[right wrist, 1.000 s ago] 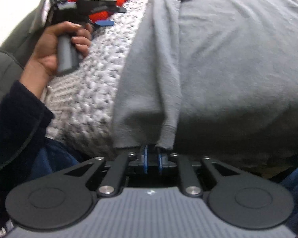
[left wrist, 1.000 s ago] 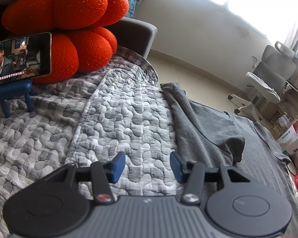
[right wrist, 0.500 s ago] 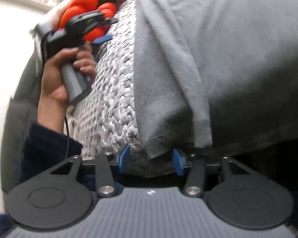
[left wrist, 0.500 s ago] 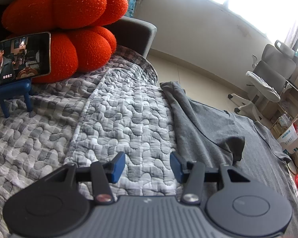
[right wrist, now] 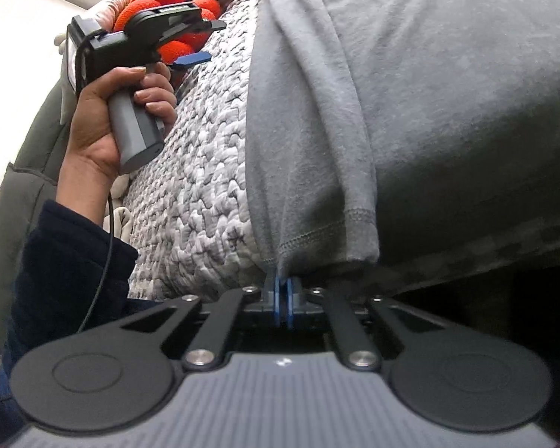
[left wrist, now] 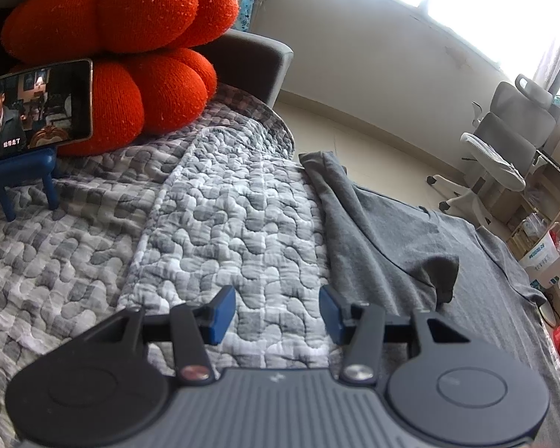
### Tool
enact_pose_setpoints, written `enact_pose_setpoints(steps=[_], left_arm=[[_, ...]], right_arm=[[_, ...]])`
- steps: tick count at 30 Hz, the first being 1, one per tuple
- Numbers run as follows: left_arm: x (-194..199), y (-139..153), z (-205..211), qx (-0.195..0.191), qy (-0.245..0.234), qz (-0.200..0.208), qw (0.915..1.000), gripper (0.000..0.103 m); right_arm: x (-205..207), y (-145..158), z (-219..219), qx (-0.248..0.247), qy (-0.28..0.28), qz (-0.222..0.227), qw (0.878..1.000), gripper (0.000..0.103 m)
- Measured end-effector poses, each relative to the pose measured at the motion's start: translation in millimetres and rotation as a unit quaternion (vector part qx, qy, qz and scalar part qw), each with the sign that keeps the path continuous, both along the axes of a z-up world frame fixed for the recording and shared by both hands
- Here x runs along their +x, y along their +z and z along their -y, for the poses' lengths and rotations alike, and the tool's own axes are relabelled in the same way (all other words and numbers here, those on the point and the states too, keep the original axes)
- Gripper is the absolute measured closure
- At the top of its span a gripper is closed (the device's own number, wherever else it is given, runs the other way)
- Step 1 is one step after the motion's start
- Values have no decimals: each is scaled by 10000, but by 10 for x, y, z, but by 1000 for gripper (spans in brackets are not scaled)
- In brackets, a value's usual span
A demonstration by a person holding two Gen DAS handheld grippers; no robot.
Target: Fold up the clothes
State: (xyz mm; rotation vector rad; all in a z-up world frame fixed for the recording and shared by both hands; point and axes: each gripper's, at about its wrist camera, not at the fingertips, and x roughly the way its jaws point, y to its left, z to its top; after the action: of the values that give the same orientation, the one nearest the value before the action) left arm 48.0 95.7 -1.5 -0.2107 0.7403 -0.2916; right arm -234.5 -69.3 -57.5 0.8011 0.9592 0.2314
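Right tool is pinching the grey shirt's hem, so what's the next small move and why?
Probably bring the left tool, open over the quilt, to the grey shirt's folded edge. The right tool is shut on the hem; one corner alone likely won't carry the fold.

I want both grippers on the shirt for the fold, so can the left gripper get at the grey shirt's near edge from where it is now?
Probably yes. The left gripper hangs open over bare quilt, and the grey shirt lies just to its right with nothing between. The right gripper pinches the hem elsewhere.

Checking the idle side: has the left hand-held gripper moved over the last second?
No. The left hand-held gripper sits over the same quilt patch, phone unchanged.
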Motion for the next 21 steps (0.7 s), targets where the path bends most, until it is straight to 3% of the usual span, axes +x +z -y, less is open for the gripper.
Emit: enact_pose_setpoints(steps=[7, 11, 13, 18, 21], left_arm=[[9, -8, 0, 12, 15, -22, 10000, 53], [9, -10, 3, 28, 30, -27, 10000, 53], [6, -8, -1, 19, 32, -22, 10000, 53], [4, -4, 11, 26, -12, -32, 10000, 53], [-2, 3, 29, 20, -51, -22, 10000, 53]], right_arm=[[-54, -11, -54, -166, 285, -141, 9994, 102], [-85, 22, -169, -461, 629, -49, 9969, 98], [-52, 135, -171, -484, 804, 105, 9955, 91], [8, 604, -143, -977, 1397, 831, 9819, 91], [146, 869, 42, -1372, 1314, 1176, 9747, 90]])
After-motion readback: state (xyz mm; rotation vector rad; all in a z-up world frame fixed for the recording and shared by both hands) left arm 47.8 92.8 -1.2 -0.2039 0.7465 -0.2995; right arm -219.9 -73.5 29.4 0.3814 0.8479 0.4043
